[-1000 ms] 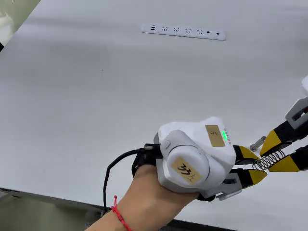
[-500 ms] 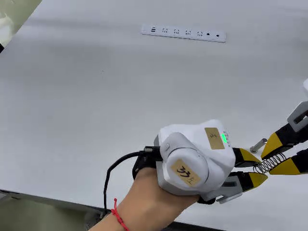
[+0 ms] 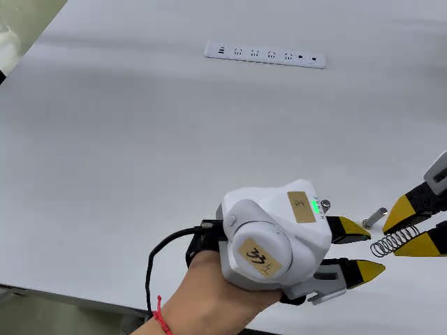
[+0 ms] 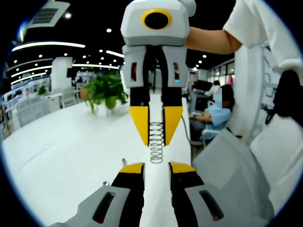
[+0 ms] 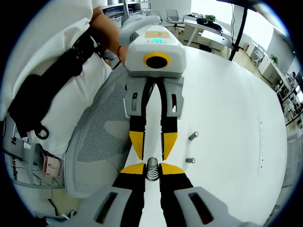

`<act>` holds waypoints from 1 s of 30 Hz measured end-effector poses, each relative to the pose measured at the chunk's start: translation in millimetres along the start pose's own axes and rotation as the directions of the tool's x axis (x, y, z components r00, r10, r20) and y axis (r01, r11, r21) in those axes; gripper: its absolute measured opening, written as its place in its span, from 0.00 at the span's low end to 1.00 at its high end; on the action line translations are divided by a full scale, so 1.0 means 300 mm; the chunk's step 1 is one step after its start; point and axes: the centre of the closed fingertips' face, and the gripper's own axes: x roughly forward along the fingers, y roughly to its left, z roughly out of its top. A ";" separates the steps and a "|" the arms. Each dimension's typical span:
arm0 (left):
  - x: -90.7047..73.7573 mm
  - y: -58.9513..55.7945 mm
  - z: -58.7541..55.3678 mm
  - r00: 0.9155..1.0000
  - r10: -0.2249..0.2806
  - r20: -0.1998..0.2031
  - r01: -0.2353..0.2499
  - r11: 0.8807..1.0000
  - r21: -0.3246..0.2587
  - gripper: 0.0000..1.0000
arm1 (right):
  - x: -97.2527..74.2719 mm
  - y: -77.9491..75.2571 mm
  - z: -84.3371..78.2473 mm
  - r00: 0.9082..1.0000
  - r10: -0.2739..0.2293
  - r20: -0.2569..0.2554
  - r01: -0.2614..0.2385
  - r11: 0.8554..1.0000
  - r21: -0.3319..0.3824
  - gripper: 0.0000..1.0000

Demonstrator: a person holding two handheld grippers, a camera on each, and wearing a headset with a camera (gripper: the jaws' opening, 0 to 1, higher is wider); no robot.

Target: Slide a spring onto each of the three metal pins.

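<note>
My right gripper (image 3: 392, 239) reaches in from the right edge and is shut on a steel coil spring (image 3: 391, 240), which sticks out level toward the left. My left gripper (image 3: 375, 251) faces it tip to tip, open and empty, just short of the spring's free end. In the right gripper view the spring (image 5: 152, 169) sits end-on between my own yellow fingertips. In the left gripper view the spring (image 4: 156, 142) hangs from the opposite gripper. Two metal pins (image 3: 375, 217) (image 3: 323, 205) rest on the white table beside the grippers; in the right gripper view the pins (image 5: 193, 136) (image 5: 190, 161) lie to the right.
A white power strip (image 3: 265, 55) lies at the far side of the white table (image 3: 140, 153). The table's near edge runs just below the hand holding the left gripper. A grey mesh chair (image 5: 94, 142) stands off the table on the person's side.
The left gripper has drawn back from the spring, whose end was between its tips earlier. The right gripper still grips the spring and has shifted slightly right.
</note>
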 end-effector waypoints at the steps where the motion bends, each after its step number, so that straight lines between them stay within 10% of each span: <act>1: -0.005 0.006 -0.006 1.000 0.006 -0.005 -0.006 1.000 -0.002 0.21 | -0.004 -0.004 -0.004 1.000 -0.005 0.002 0.005 1.000 0.006 0.12; 30: -0.237 0.146 -0.196 0.991 0.101 -0.090 -0.104 0.994 -0.030 0.53 | -0.039 -0.209 -0.271 0.976 -0.186 -0.115 0.210 0.945 0.251 0.12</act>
